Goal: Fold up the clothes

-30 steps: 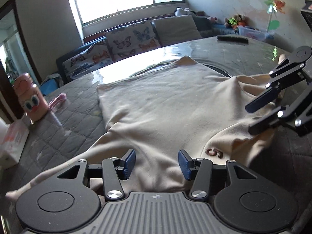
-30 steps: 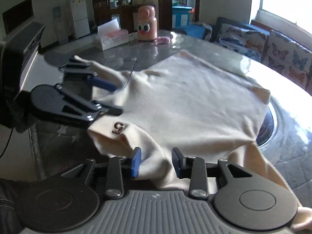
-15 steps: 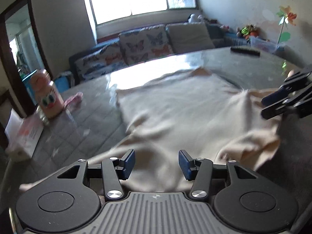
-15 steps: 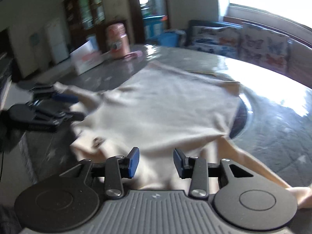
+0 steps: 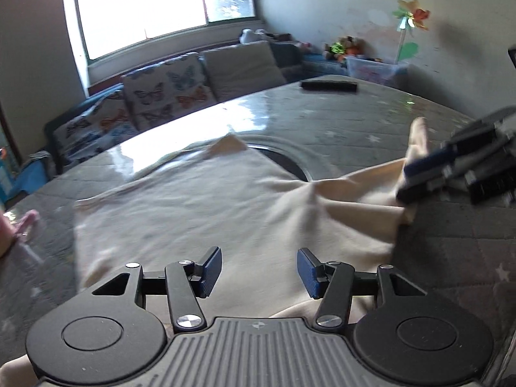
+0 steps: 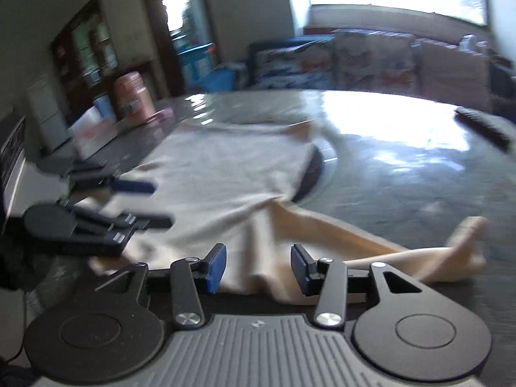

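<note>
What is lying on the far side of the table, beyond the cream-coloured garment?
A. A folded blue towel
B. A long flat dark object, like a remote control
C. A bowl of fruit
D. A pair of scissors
B: in the left wrist view a long flat dark object lies on the table beyond the cream garment; it looks like a remote control.

Cream long-sleeved top: spread mostly flat on the table, body wrinkled. One sleeve extends sideways across the surface; its cuff end is bunched and slightly raised.
</note>
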A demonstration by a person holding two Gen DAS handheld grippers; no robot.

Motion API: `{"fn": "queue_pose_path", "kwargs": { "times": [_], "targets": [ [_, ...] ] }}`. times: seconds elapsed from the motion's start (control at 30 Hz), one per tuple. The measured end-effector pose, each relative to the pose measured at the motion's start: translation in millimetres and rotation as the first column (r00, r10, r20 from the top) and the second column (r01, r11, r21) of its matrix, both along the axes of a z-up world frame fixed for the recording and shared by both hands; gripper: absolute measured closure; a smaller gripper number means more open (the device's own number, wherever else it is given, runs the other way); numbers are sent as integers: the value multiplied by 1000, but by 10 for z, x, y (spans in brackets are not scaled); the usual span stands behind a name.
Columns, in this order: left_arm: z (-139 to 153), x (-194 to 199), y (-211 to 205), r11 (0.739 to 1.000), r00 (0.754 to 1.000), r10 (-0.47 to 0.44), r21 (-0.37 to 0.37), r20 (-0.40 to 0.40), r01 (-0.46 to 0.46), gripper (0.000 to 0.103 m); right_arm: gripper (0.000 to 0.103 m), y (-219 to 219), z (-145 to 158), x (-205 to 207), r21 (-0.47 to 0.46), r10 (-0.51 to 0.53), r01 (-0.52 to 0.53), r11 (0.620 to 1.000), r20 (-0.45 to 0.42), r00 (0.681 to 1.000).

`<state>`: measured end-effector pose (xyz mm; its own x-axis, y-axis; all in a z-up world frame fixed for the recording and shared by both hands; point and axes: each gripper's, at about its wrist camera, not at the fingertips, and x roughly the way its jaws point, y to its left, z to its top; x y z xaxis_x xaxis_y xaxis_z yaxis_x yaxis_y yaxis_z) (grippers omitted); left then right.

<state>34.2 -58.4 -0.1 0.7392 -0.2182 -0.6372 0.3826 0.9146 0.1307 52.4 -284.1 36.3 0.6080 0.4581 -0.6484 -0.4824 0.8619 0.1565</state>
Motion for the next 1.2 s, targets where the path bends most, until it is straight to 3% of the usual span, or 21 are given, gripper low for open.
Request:
{"fn": "queue_pose_path", "kwargs": {
  "times": [0.13,0.3,0.43,0.5,0.57,0.67,0.8,0.93,1.03,1.13,1.2],
  "targets": [
    [-38,-15,-121,999,999,-30,-14,-13,30,43,58,-390,-26,125,-19,-215,215,976,7,977],
    [-100,-71,-206,998,998,-58,-11,-31,58,40,58,-885,-121,271,71,-435,439,895,-72,898],
    [-134,-91,-226,998,997,-61,-4,-44,61,40,59,-970,-184,387,105,-457,464,879,-87,885],
    [-145,-98,-228,998,997,-62,-3,-48,62,39,66,-957,-204,444,97,-450,456,885,-83,889],
    [-146,-101,-227,998,997,-64,-4,-47,64,39,91,-924,-218,501,83,-445,450,889,-75,893],
    [-144,-97,-222,998,997,-63,-7,-49,63,38,100,-843,-182,549,57,-438,440,896,-40,898],
    [-147,-107,-221,998,997,-64,-8,-49,64,37,101,-788,86,454,101,-399,391,915,79,913],
    [-157,-116,-211,998,996,-69,-11,-47,68,36,101,-920,305,273,186,-411,377,907,203,889],
    [-158,-114,-204,997,996,-72,-13,-47,71,36,96,-1158,214,284,176,-493,468,866,144,858],
    [-160,-118,-204,997,996,-77,-11,-47,77,36,92,-1363,-51,352,56,-577,574,817,68,814],
    [-160,-119,-205,997,996,-78,-10,-47,77,36,92,-1399,-126,370,20,-589,589,808,49,807]
  ]
}}
